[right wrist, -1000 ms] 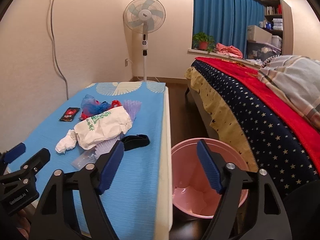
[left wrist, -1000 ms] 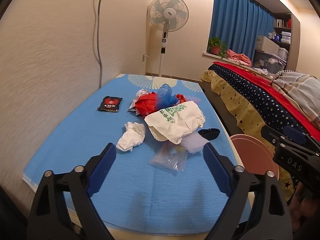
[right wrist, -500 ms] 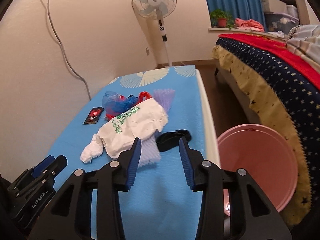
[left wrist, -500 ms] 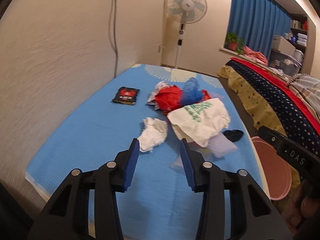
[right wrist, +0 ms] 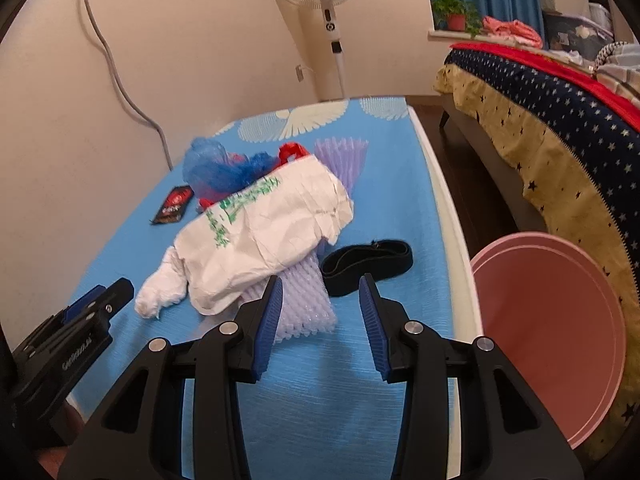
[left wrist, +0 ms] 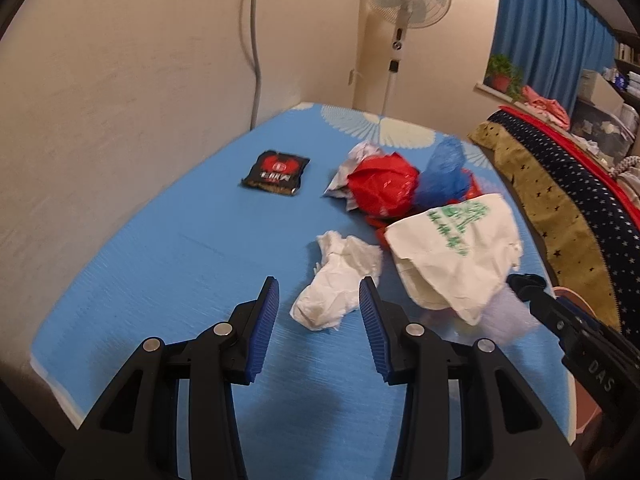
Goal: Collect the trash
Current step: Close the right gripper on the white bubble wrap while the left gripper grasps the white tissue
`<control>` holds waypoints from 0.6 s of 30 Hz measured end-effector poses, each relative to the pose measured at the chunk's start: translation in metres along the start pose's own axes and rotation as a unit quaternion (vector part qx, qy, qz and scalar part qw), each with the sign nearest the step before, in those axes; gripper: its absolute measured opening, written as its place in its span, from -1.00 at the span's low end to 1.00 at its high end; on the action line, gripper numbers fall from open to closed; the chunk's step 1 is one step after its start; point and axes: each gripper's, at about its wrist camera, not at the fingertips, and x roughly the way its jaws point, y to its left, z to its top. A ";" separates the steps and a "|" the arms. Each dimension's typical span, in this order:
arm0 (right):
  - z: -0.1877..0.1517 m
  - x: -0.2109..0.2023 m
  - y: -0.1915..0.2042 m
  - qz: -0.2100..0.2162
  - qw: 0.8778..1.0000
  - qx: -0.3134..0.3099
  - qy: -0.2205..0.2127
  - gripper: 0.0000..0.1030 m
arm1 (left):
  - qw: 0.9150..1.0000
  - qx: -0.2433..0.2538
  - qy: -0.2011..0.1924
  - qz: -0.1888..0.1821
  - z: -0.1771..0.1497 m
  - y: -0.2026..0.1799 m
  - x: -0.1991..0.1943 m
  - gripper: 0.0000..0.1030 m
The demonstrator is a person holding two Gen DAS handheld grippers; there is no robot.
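Trash lies on a blue mat (left wrist: pixel 168 264): a crumpled white tissue (left wrist: pixel 338 284), a white paper bag with green print (left wrist: pixel 452 252), a red plastic bag (left wrist: pixel 382 190), a blue plastic bag (left wrist: pixel 444 176) and a black-and-red sachet (left wrist: pixel 276 172). My left gripper (left wrist: pixel 319 294) is open and empty, just short of the tissue. My right gripper (right wrist: pixel 320 292) is open and empty, over a purple foam net (right wrist: pixel 306 300) that lies beside a black band (right wrist: pixel 366 260). A pink bin (right wrist: pixel 548 332) stands on the floor to the right of the mat.
A wall runs along the mat's left side. A standing fan (left wrist: pixel 404 4) is at the far end. A bed with a starred cover (right wrist: pixel 552 128) lies to the right, beyond a strip of dark floor. A second purple foam net (right wrist: pixel 340 156) lies behind the paper bag.
Both grippers narrowed from wide open to a smaller gap and moved forward and down toward the trash. The left now faces the tissue, the right the purple foam net.
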 end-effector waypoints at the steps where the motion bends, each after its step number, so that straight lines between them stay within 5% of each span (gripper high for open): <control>1: -0.001 0.003 -0.001 0.000 1.000 0.002 0.006 -0.20 | 1.000 -0.002 0.004 0.002 0.000 0.000 0.004 -0.19; 11: -0.006 0.016 -0.003 0.021 0.999 0.004 0.026 -0.23 | 0.999 -0.024 0.030 -0.014 0.000 0.001 0.028 -0.19; 18: -0.008 0.017 0.004 0.033 0.999 -0.010 0.035 -0.85 | 0.998 -0.039 0.052 -0.015 -0.003 0.007 0.036 -0.34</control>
